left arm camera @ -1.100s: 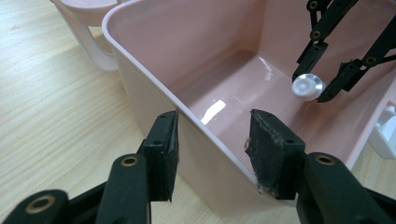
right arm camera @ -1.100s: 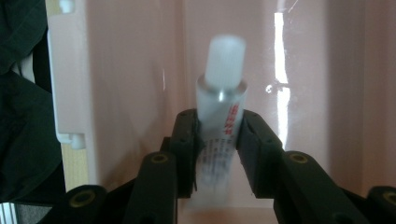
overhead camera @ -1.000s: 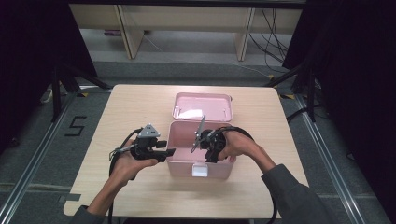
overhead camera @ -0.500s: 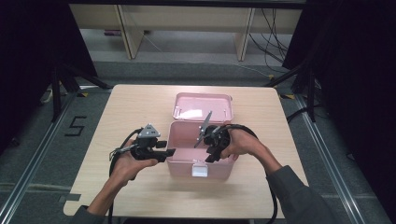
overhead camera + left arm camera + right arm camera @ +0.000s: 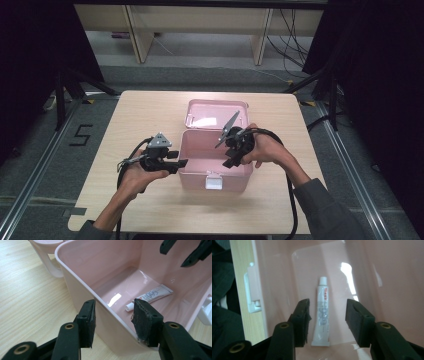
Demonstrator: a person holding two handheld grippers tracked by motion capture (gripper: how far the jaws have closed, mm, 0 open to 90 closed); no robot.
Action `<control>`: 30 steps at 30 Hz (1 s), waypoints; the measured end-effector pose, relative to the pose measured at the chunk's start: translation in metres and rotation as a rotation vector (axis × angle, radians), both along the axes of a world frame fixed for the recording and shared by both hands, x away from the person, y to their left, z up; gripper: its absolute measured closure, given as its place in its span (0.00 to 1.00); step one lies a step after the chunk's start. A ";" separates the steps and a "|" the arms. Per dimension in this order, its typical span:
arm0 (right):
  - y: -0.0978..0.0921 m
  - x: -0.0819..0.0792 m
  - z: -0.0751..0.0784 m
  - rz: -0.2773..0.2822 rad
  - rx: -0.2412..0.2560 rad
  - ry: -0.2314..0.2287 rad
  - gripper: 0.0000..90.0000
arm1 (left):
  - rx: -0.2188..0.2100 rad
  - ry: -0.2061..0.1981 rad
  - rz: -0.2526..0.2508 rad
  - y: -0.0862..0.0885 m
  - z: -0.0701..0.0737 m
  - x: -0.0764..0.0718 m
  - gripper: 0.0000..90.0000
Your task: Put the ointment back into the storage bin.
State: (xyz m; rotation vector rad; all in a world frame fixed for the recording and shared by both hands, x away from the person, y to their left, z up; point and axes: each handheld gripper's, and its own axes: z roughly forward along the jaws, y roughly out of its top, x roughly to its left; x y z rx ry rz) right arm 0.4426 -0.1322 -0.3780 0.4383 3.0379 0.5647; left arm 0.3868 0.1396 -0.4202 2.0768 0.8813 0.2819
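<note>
1. A small white squeeze tube with red print [image 5: 322,312] lies flat on the floor of the open pink plastic box [image 5: 192,165], which stands mid-tabletop.
2. In the right gripper view, the tube's long axis runs straight away from the jaws, cap at the far end, crimped end nearest.
3. The right gripper [image 5: 327,315] hangs over it, jaws apart, not touching.
4. The left gripper [image 5: 113,323] has its jaws apart astride the box's left wall.

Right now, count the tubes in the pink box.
1. The tube lies flat on the floor of the box, below the open right gripper. Corners may hide more.
</note>
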 end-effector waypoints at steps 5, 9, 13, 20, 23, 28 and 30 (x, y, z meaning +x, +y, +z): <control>-0.007 0.003 0.007 -0.041 0.062 -0.010 0.60 | 0.000 0.000 -0.001 0.000 0.000 0.000 0.59; -0.012 0.005 0.011 -0.072 0.080 -0.038 0.59 | 0.001 0.000 -0.001 0.000 0.000 0.000 0.59; -0.016 0.007 0.015 -0.100 0.096 -0.049 0.58 | -0.004 0.001 0.006 0.000 0.000 0.000 0.59; -0.021 0.008 0.021 -0.141 0.112 -0.048 0.56 | -0.001 0.000 0.002 0.000 0.000 0.000 0.58; -0.025 0.012 0.024 -0.161 0.128 -0.066 0.56 | 0.003 -0.001 0.004 0.000 0.000 0.000 0.58; -0.032 0.016 0.029 -0.223 0.147 -0.073 0.54 | 0.003 -0.004 0.002 0.000 0.000 0.001 0.57; -0.035 0.018 0.030 -0.236 0.164 -0.079 0.54 | -0.004 0.002 -0.001 0.000 0.000 0.001 0.57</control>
